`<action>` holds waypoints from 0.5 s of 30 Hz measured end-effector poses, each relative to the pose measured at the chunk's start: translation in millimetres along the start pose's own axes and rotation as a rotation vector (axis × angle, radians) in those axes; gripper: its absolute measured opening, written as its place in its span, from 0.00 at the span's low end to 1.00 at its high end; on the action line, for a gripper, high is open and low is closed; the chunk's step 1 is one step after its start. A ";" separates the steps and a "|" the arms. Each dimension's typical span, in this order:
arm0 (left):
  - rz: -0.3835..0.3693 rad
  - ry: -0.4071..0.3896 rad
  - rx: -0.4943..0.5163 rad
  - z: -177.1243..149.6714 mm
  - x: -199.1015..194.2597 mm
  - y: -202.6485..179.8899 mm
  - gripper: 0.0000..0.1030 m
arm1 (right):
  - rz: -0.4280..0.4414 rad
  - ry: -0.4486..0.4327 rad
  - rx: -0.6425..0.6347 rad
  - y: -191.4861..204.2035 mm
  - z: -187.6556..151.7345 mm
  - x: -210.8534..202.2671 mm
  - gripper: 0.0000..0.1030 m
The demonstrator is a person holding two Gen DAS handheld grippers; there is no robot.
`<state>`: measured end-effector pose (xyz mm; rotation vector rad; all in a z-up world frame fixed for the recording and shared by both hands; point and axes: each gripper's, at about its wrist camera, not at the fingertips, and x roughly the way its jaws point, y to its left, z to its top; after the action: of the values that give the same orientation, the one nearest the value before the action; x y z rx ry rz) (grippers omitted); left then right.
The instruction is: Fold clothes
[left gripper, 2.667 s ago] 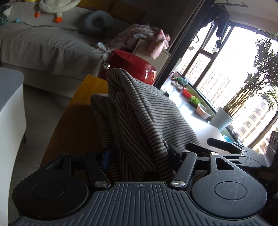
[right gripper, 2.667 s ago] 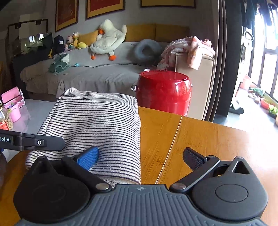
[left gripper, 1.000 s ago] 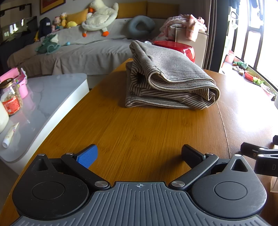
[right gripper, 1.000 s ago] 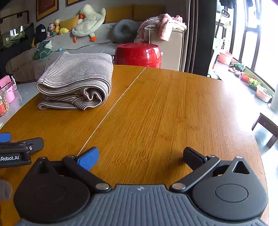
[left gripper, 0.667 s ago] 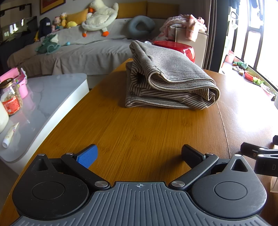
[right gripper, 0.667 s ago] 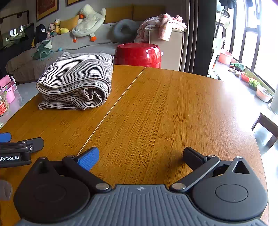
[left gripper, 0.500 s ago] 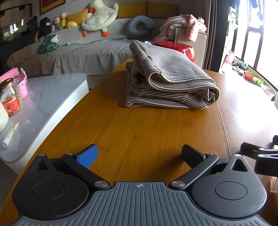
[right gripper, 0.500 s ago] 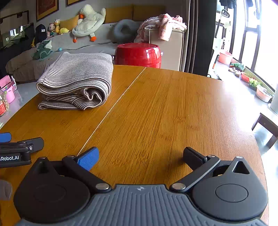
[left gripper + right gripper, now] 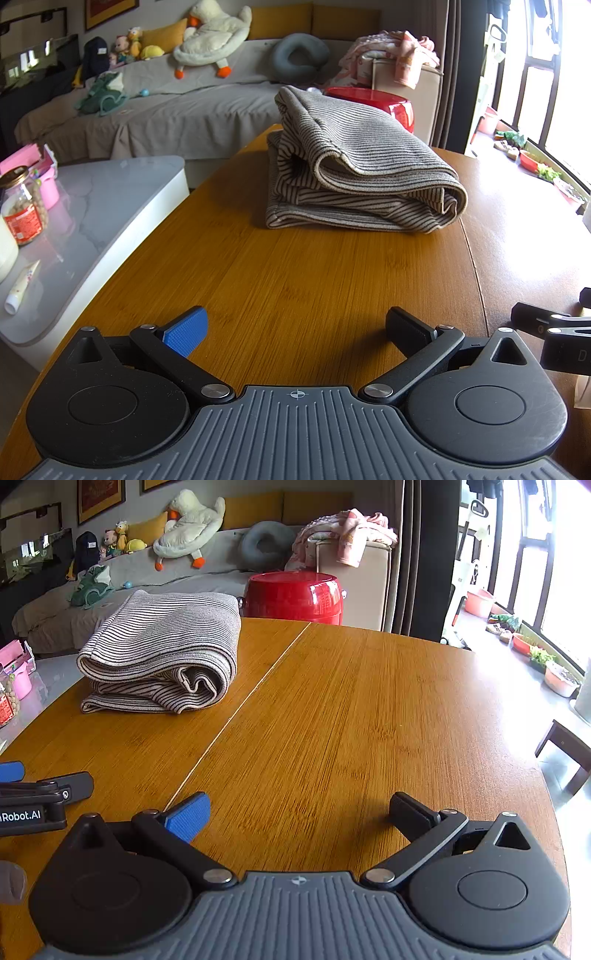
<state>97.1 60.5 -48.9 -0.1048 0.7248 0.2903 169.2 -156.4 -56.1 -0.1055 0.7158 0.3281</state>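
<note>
Above table (image 9: 295, 266), claws (image 9: 295, 328) spread, empty.

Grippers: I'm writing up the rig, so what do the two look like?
Both match: a ribbed grey body, two round black discs, black linkage arms with silver pivot screws. On the left gripper and right gripper, one finger pad is blue, the other black. White "Robot.AI" lettering marks the left one's side.

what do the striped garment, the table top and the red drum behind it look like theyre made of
Striped garment: soft ribbed knit, matte, folds thick and rounded.
Table: bamboo-like wood or veneer, fine straight grain, satin sheen.
Red drum: glossy hard shell with window reflections; lacquer, metal or plastic, unclear.
</note>
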 end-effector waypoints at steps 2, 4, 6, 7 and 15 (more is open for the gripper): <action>0.000 0.000 0.000 0.0 -0.1 0.0 1.00 | 0.000 0.000 0.000 0.0 0.0 0.0 1.00; 0.000 0.000 0.000 -0.1 -0.2 0.1 1.00 | 0.000 0.000 0.000 0.1 0.0 0.1 1.00; 0.000 0.000 0.000 -0.2 -0.4 0.1 1.00 | 0.000 0.000 0.000 0.0 0.0 0.1 1.00; 0.000 0.000 0.000 -0.2 -0.4 0.1 1.00 | 0.000 0.000 0.000 0.0 0.0 0.1 1.00; 0.000 0.000 0.000 -0.2 -0.6 0.2 1.00 | 0.000 0.000 0.000 0.1 0.2 0.3 1.00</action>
<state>96.5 60.6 -48.7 -0.1047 0.7250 0.2899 169.5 -156.2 -56.1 -0.1054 0.7159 0.3283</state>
